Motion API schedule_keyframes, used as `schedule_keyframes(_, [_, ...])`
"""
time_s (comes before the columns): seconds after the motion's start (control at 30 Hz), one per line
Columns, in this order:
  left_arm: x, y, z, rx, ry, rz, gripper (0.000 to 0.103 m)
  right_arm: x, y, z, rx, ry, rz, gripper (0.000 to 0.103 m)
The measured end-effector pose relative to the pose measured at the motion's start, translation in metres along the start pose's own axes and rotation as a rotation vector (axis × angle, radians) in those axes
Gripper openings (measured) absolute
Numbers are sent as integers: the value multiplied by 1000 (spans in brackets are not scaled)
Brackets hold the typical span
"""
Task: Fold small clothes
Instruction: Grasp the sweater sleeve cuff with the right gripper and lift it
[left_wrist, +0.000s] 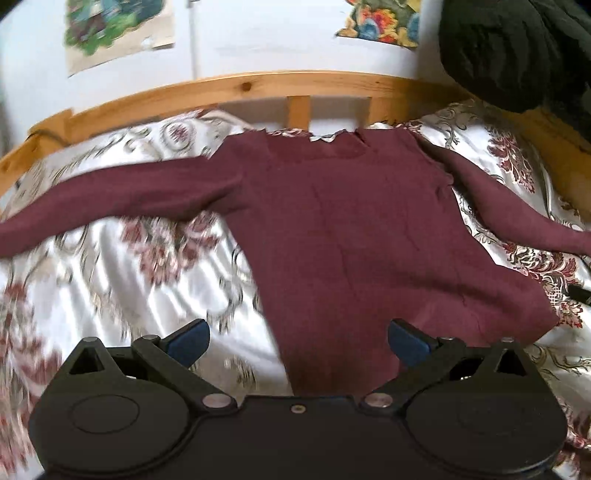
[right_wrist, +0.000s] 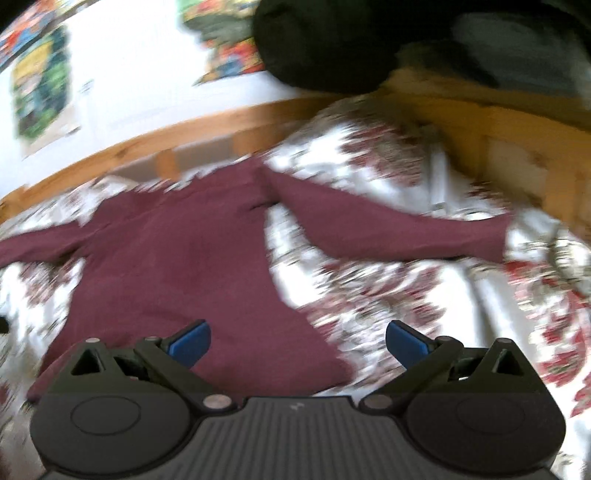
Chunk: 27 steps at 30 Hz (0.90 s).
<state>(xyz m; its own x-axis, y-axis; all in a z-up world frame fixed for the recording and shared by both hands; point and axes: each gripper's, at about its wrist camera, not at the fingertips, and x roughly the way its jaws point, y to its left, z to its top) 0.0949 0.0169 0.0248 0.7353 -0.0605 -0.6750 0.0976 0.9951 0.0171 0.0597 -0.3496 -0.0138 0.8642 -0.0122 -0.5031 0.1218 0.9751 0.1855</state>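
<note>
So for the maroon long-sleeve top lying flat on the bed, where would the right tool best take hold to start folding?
Probably the cuff of the right sleeve, approached from its outer end. The maroon top lies flat with that sleeve stretched out sideways over the floral bedspread, so its free end lifts easily. The right tool is open.

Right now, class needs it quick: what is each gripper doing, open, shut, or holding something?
Left gripper: open, holding nothing, above the maroon top.
Right gripper: open, holding nothing, above the top's hem.
</note>
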Motion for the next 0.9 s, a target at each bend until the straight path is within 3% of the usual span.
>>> schedule_keyframes(0.17, [36, 9, 27, 7, 63, -78, 102, 8, -53, 23, 148, -70, -89, 103])
schedule_keyframes(0.37, [78, 22, 25, -4, 81, -85, 102, 38, -109, 50, 315, -77, -125, 103])
schedule_keyframes(0.53, [106, 48, 5, -179, 155, -93, 102, 62, -134, 61, 376, -68, -158, 99])
schedule_keyframes(0.63, [119, 60, 2, -268, 225, -112, 102, 81, -144, 63, 422, -31, -185, 86])
schedule_keyframes(0.73, [122, 65, 4, -291, 213, -122, 102, 92, -153, 61, 480, -32, -235, 65])
schedule_keyframes(0.77, [123, 66, 4, -289, 209, -126, 102, 96, -154, 62, 498, -27, -243, 54])
schedule_keyframes(0.8, [124, 67, 4, -287, 208, -130, 102, 98, -156, 62, 509, -25, -244, 34])
schedule_keyframes(0.9, [126, 70, 2, -289, 208, -143, 102, 95, -154, 68, 512, -35, -277, 9])
